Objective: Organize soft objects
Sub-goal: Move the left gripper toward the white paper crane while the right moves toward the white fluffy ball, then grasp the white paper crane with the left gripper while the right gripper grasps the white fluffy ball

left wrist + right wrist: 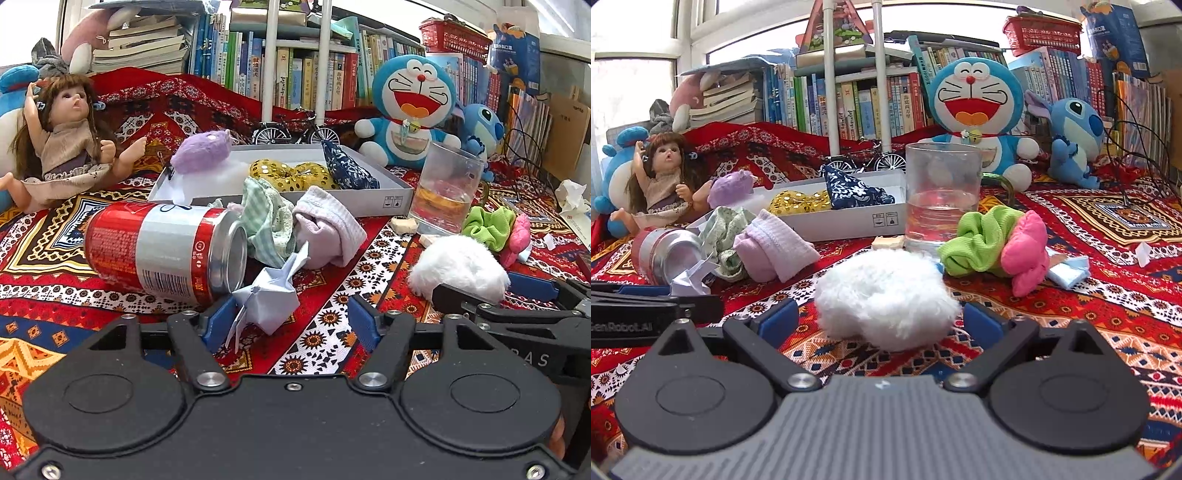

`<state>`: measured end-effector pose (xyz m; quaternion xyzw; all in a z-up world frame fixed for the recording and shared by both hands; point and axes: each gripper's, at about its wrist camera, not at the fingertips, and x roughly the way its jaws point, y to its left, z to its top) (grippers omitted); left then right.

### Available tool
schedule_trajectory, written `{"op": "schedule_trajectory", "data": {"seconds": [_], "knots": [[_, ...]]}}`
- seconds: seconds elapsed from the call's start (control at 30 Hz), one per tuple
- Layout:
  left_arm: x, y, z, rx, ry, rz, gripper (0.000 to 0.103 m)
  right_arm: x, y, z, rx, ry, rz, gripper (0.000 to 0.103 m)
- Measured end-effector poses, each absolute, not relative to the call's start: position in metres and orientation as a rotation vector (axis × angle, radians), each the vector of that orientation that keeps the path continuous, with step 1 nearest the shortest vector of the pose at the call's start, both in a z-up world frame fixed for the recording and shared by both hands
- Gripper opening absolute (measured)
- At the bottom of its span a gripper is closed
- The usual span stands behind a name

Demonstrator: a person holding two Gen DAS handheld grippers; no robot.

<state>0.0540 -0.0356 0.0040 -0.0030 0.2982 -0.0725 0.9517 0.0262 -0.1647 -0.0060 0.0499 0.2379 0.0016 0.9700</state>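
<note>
A white fluffy puff (886,299) lies on the patterned cloth between the open fingers of my right gripper (882,321); it also shows in the left wrist view (458,271). My left gripper (291,319) is open, with a pale blue folded paper figure (266,299) against its left finger. A pink sock (328,230) and a green checked cloth (266,218) lie beyond. A green scrunchie (979,240) and a pink one (1027,251) lie to the right. A white box (369,203) holds a purple plush (201,151), gold sequin fabric (291,173) and a navy floral cloth (347,166).
A red can (162,251) lies on its side to the left. A glass of water (942,195) stands by the box. A doll (62,144) sits at the left. Doraemon (975,110) and Stitch (1075,140) plushes, a toy bicycle (295,131) and bookshelves stand behind.
</note>
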Motion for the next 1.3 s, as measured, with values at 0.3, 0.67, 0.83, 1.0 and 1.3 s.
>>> {"op": "schedule_trajectory", "data": {"seconds": [0.3, 0.67, 0.83, 1.0, 1.3], "knots": [[0.059, -0.039, 0.000, -0.009, 0.612, -0.154, 0.056, 0.028, -0.167, -0.007, 0.129, 0.490, 0.007, 0.099], [0.062, -0.044, -0.002, 0.003, 0.613, -0.153, 0.051, 0.028, -0.165, -0.008, 0.110, 0.490, 0.008, 0.098], [0.061, -0.045, 0.000, 0.019, 0.595, -0.148, 0.051, 0.028, -0.165, -0.008, 0.113, 0.490, 0.004, 0.098], [0.066, -0.046, 0.000, 0.029, 0.606, -0.145, 0.053, 0.029, -0.165, -0.008, 0.116, 0.494, 0.000, 0.096], [0.070, -0.047, -0.001, 0.016, 0.623, -0.148, 0.044, 0.029, -0.166, -0.009, 0.124, 0.494, -0.009, 0.091]]}}
